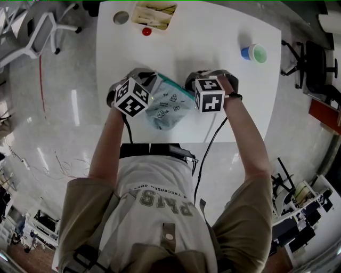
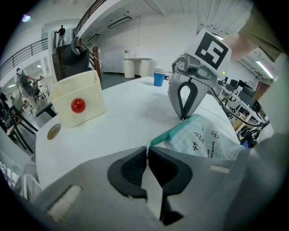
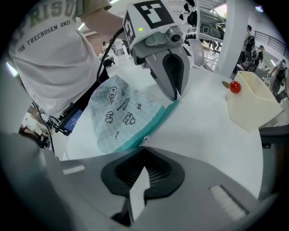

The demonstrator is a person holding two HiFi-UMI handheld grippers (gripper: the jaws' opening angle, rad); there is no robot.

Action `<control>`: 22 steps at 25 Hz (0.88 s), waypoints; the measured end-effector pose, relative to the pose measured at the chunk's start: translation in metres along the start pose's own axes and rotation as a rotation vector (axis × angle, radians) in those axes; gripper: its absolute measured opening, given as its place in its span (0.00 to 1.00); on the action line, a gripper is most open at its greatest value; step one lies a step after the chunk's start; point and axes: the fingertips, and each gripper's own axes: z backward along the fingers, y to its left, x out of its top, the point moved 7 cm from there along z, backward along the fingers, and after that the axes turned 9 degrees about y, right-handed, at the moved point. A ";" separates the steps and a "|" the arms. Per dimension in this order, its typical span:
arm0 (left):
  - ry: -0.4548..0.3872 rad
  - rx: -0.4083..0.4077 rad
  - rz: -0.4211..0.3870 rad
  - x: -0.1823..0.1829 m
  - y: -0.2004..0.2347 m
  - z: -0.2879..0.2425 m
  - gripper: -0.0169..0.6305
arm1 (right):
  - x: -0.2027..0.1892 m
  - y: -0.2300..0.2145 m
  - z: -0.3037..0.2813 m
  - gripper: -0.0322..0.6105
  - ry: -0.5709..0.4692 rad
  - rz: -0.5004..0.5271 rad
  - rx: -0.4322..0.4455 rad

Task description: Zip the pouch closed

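A pale pouch (image 1: 169, 108) with black doodles and a teal zip edge (image 1: 176, 87) hangs between my two grippers above the white table (image 1: 245, 106). My left gripper (image 2: 148, 150) is shut on a small white tab at one end of the teal zip band (image 2: 174, 131). My right gripper (image 3: 144, 146) is shut on the little metal zip pull (image 3: 143, 141) at the other end, with the pouch (image 3: 119, 113) sagging to its left. Each gripper shows in the other's view: the right gripper (image 2: 183, 116) and the left gripper (image 3: 174, 95) pinch opposite ends. Whether the zip is closed along its length I cannot tell.
A cream tray (image 1: 154, 15) stands at the table's far edge, with a red ball (image 1: 146, 31) and a round disc (image 1: 121, 17) beside it. Blue and green cups (image 1: 254, 53) stand far right. Office chairs (image 1: 32, 32) flank the table.
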 end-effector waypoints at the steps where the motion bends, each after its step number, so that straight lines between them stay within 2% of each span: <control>1: 0.000 0.000 0.000 0.000 0.000 0.000 0.07 | -0.001 0.001 0.000 0.05 -0.001 -0.003 0.001; 22: 0.012 0.008 0.001 0.002 -0.001 0.000 0.07 | -0.014 0.021 0.000 0.05 0.011 -0.019 0.020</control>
